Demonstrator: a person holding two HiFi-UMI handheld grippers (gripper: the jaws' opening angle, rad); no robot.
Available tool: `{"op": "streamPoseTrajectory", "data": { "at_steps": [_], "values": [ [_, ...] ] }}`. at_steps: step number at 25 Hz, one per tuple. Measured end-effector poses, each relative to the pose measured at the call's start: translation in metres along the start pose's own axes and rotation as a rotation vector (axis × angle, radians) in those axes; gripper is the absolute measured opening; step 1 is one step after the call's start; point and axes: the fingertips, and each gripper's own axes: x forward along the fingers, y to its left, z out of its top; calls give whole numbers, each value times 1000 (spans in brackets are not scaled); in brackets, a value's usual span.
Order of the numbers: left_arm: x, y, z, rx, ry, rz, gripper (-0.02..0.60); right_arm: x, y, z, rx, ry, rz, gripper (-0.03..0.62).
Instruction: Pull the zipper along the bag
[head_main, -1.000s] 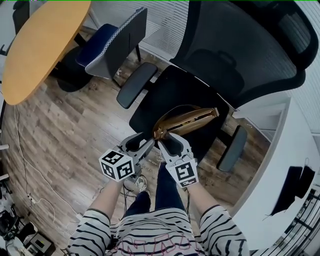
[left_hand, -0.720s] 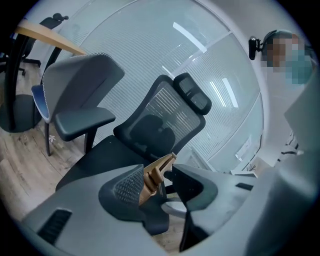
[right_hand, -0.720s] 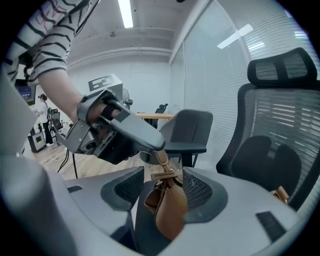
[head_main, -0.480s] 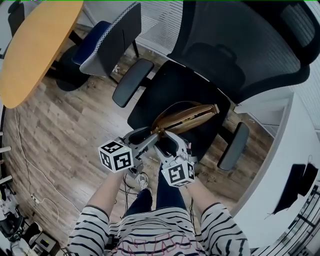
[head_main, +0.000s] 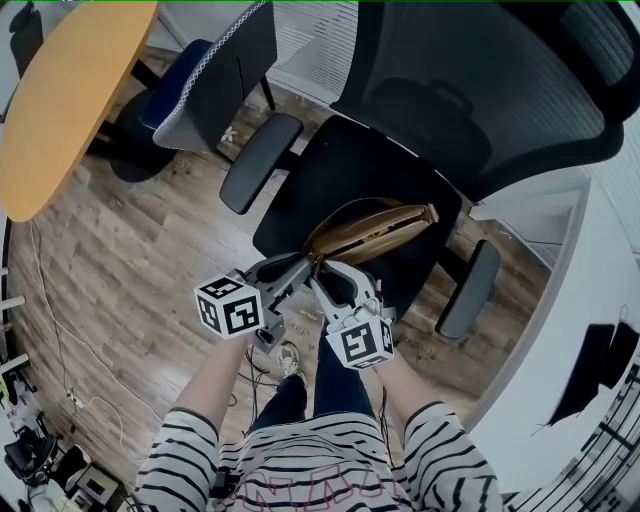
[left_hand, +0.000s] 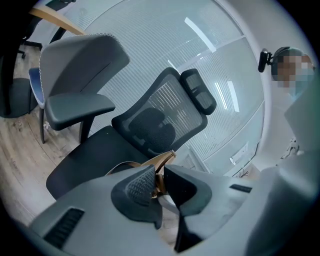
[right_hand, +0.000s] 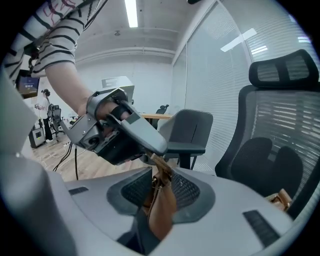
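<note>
Bag (head_main: 372, 232) of brown leather lies on the office chair seat (head_main: 330, 170). The left gripper (head_main: 301, 267), jaws just now closing in, pinches the zipper pull (left_hand: 159, 183) at the near end; the right gripper (head_main: 330, 277), likewise closing, clamps the leather beside it.

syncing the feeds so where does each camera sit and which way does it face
Head view: on the person's head, aimed steeply down at the bag on the office chair; striped sleeves, left hand-held gripper and right hand-held gripper show.
Left gripper view: rides the left one, facing the chair's backrest; its jaws, just closed, pinch the zipper pull.
Right gripper view: rides the right one, facing the left one and a forearm; its jaws, just closed, clamp the bag's end.
Shared: all three show the bag.
</note>
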Motion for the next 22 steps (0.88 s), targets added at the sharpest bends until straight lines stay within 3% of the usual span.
{"op": "streamPoseTrajectory", "data": {
  "at_steps": [8, 13, 22],
  "values": [
    [-2, 4, -3, -63, -3, -9, 52, 0, 0, 3, 104, 4, 35, 115],
    [-1, 6, -9, -50, 37, -6, 51, 4, -3, 7, 227, -20, 106, 124],
    [-2, 15, -6, -91, 22, 6, 51, 9, -10, 11, 240, -26, 173, 86]
  ]
}}
